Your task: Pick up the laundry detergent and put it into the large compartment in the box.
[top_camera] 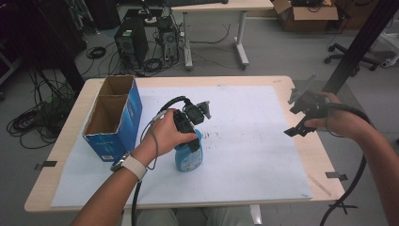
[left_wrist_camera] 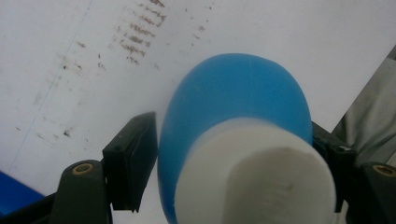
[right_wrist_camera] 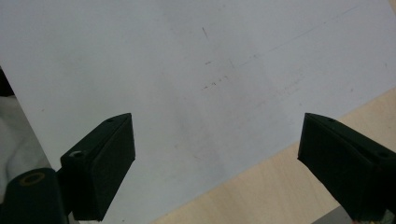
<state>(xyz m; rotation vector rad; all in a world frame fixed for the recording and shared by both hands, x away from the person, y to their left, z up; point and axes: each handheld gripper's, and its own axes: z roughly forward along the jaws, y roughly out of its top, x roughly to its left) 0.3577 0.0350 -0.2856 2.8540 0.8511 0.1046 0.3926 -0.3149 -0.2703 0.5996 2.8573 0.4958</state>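
Note:
A blue bottle (top_camera: 188, 160) with a white cap stands upright on the white sheet (top_camera: 244, 141) near the table's middle. My left gripper (top_camera: 193, 140) comes down on it from above and is shut on its upper part. In the left gripper view the bottle (left_wrist_camera: 233, 93) sits between the two black fingers (left_wrist_camera: 133, 158), which press its sides, with the white cap nearest the camera. My right gripper (top_camera: 297, 128) hovers over the sheet's right edge, open and holding nothing. The right gripper (right_wrist_camera: 215, 154) view has its jaws wide apart above the sheet and the wooden table edge (right_wrist_camera: 280, 191).
An open blue cardboard box (top_camera: 114, 117) stands at the left of the table (top_camera: 70, 122), close to my left hand. A black post (top_camera: 357, 42) rises beyond the table's right corner. Computers, cables and another desk are on the floor behind.

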